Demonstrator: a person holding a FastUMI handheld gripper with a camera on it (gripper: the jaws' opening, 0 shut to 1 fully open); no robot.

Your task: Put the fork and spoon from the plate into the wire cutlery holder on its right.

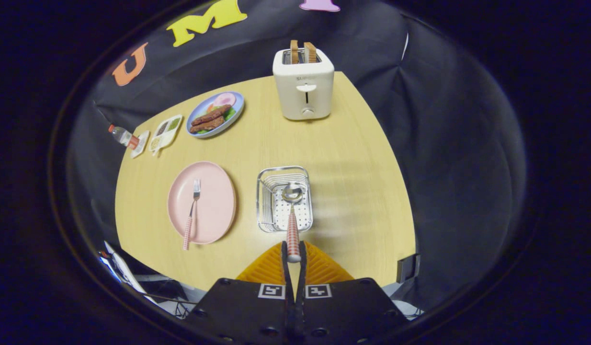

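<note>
My gripper (pixel 293 249) is shut on the red-and-white checked handle of the spoon (pixel 292 225). The spoon points away from the fingers, and its steel bowl hangs over the inside of the wire cutlery holder (pixel 267 211). I cannot tell whether the bowl touches the holder's perforated floor. Left of the holder lies the pink plate (pixel 216 206). The fork (pixel 192 213) rests on it, tines toward the far side, its checked handle sticking out over the plate's near rim.
A white toaster (pixel 303 88) with two slices in it stands at the far edge of the wooden table. At the far left are a blue plate of food (pixel 215 114), a small divided tray (pixel 164 132) and a bottle lying on its side (pixel 123 136).
</note>
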